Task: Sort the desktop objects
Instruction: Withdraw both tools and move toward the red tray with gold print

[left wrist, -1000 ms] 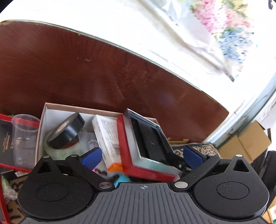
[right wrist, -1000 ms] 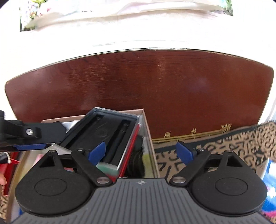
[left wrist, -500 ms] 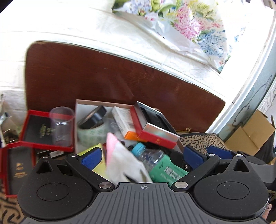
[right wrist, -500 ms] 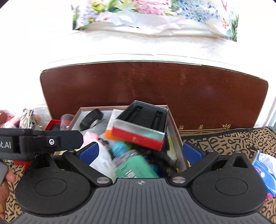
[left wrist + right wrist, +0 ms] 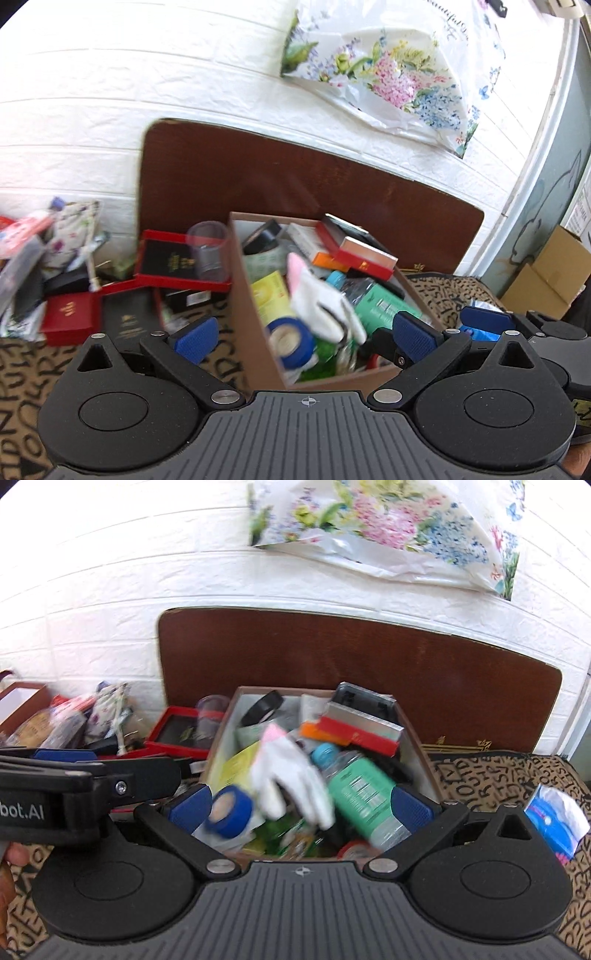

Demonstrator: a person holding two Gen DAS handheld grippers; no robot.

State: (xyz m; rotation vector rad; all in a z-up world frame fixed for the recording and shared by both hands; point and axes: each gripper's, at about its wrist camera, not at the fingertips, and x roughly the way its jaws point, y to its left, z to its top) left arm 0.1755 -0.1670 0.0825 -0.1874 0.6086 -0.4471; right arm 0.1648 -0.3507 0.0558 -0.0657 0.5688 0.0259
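Note:
A brown cardboard box point(image 5: 246, 295) point(image 5: 421, 753) stands before a wooden board, full of things: a white glove point(image 5: 317, 302) point(image 5: 291, 775), a green bottle point(image 5: 360, 794), a blue tape roll point(image 5: 290, 341) point(image 5: 229, 812), black tape point(image 5: 264, 709), and a red-edged case point(image 5: 364, 254) point(image 5: 358, 727) lying on top at the back. My left gripper point(image 5: 306, 334) is open and empty, above the box's near end. My right gripper point(image 5: 301, 808) is open and empty, also over the box's near end. The left gripper shows at the left of the right wrist view point(image 5: 74, 771).
Red gift boxes point(image 5: 68, 317) and an open red case point(image 5: 173, 262) with a clear plastic cup point(image 5: 208, 249) lie left of the box. More clutter sits at the far left point(image 5: 66, 720). A blue-and-white packet point(image 5: 554, 816) lies at the right. A patterned cloth point(image 5: 517, 771) covers the table.
Both grippers have drawn back and up from the box. The red-edged case, close between the fingers a second ago, now lies on the pile in the box.

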